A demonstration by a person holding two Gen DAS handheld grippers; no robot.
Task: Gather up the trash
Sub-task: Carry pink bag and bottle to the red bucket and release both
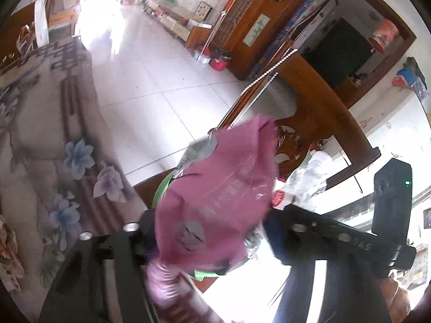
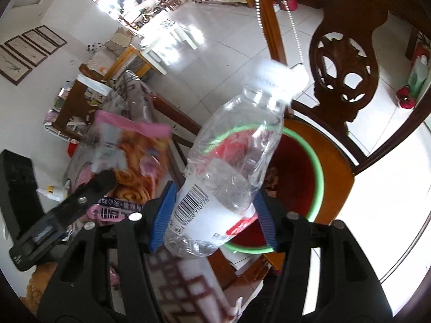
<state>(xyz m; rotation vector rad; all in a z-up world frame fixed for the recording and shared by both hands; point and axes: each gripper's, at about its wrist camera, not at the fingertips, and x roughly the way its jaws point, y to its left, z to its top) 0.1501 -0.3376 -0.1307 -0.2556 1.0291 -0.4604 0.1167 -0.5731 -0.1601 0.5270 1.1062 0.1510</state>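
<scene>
The left claw (image 1: pixel 210 226) has the pink snack bag (image 1: pixel 215 188) between wide jaws; whether the pads press on it cannot be told. The green-rimmed bin (image 1: pixel 161 191) lies directly beneath it. The right claw (image 2: pixel 215 212) grips the clear bottle (image 2: pixel 234 156), which points cap-first over the same bin on the chair (image 2: pixel 336 158)

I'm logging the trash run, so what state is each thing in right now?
Clear bottle: capped, empty, dented, between the right claw pads above the basin; grip unclear.
Pink snack bag: motion-blurred, between the wide-open fingers of the left claw.
Green-rimmed basin: open-topped, sitting on the chair seat.
</scene>
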